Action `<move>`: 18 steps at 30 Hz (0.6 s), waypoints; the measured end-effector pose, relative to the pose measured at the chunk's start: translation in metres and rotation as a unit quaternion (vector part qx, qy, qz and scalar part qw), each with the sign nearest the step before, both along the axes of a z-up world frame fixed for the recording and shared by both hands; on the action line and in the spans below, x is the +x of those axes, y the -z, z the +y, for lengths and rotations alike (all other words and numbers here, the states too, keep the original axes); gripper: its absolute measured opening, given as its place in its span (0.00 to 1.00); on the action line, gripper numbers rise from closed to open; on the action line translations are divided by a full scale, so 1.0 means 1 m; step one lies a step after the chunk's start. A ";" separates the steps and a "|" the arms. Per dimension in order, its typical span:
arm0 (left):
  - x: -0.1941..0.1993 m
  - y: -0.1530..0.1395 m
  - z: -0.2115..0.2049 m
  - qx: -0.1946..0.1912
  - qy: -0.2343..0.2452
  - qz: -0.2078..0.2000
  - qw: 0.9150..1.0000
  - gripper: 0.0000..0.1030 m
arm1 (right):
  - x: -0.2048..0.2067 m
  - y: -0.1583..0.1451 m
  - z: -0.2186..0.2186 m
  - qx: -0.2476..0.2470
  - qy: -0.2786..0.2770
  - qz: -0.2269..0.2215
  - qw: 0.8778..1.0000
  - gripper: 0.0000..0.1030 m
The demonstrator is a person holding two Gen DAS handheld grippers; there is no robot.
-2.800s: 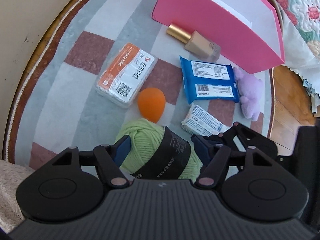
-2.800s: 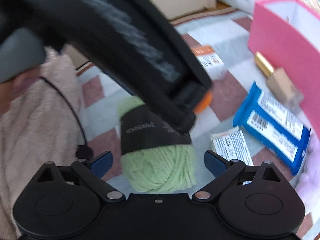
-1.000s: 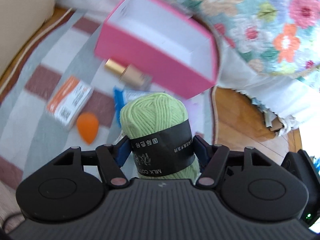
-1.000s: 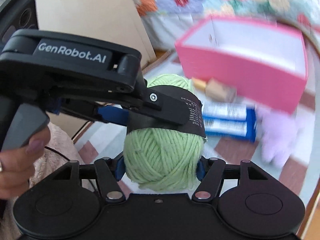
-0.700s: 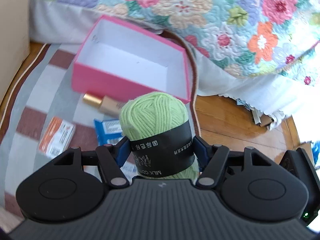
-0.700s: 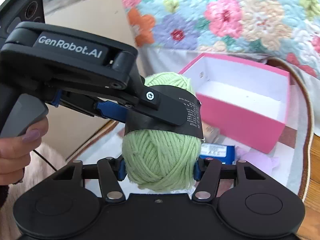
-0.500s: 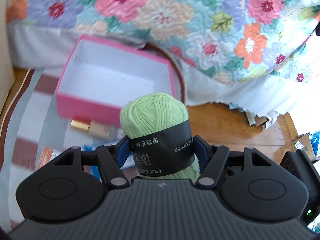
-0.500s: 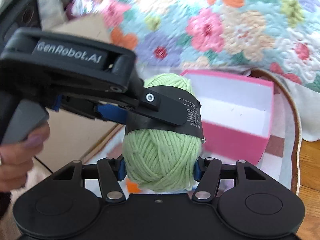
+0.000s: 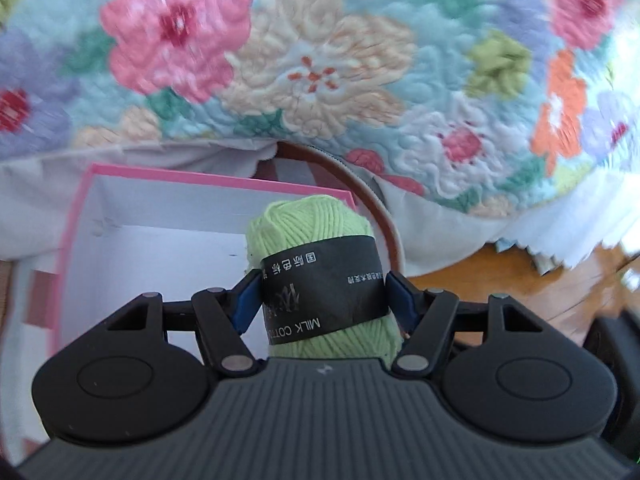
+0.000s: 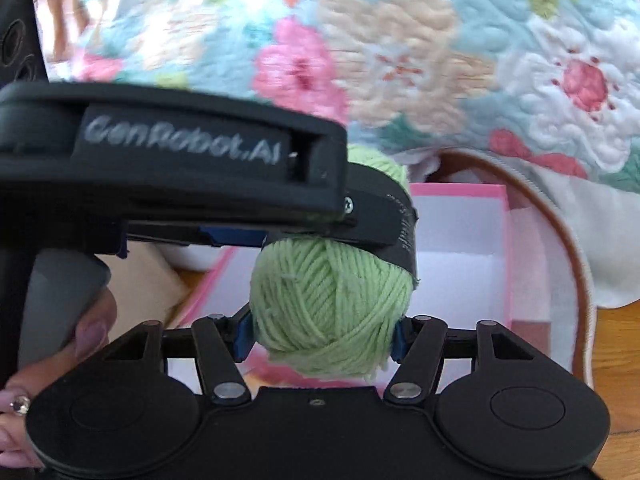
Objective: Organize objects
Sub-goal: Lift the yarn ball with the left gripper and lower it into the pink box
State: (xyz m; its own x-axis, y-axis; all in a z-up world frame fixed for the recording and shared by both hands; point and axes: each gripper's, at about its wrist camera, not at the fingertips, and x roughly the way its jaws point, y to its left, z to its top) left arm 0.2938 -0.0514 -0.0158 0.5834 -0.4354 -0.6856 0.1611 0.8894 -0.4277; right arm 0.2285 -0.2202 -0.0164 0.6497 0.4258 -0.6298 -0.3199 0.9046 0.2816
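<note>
A light green ball of yarn (image 9: 312,224) with a black paper band is held in the air by both grippers at once. My left gripper (image 9: 322,300) is shut on its banded middle. My right gripper (image 10: 322,336) is shut on one rounded end of the yarn (image 10: 332,300), and the left gripper's black body (image 10: 172,176) crosses above it. The pink box (image 9: 76,216) with a white inside lies open just below and beyond the yarn, and its far wall (image 10: 460,192) shows in the right wrist view too. The box's floor looks bare where it shows.
A flowered quilt (image 9: 320,60) hangs over the bed edge right behind the box. The checked rug's brown rim (image 10: 576,264) curves round the box's right side, with wooden floor (image 9: 500,276) beyond it. A hand (image 10: 52,344) grips the left gripper's handle.
Both grippers carried the yarn together away from the items on the rug and towards the pink box. The box now sits right under the yarn, and the quilt fills the upper view.
</note>
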 end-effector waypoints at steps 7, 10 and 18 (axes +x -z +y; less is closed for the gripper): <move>0.067 0.059 0.013 -0.073 -0.003 0.090 0.993 0.62 | 0.043 0.032 0.013 -0.083 0.008 0.038 0.996 0.64; 0.076 0.078 0.017 -0.088 -0.001 0.119 0.989 0.62 | 0.043 0.044 0.027 -0.151 -0.045 0.041 0.987 0.64; 0.088 0.092 0.016 -0.078 0.015 0.123 0.989 0.61 | 0.055 0.057 0.016 -0.154 -0.095 0.054 0.982 0.40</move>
State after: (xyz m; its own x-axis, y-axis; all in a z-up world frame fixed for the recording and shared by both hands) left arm 0.3821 -0.0350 -0.1076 0.3922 -0.5620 -0.7282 0.0606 0.8057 -0.5892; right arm 0.2837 -0.2039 -0.0731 0.4992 0.3115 -0.8086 -0.4754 0.8786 0.0450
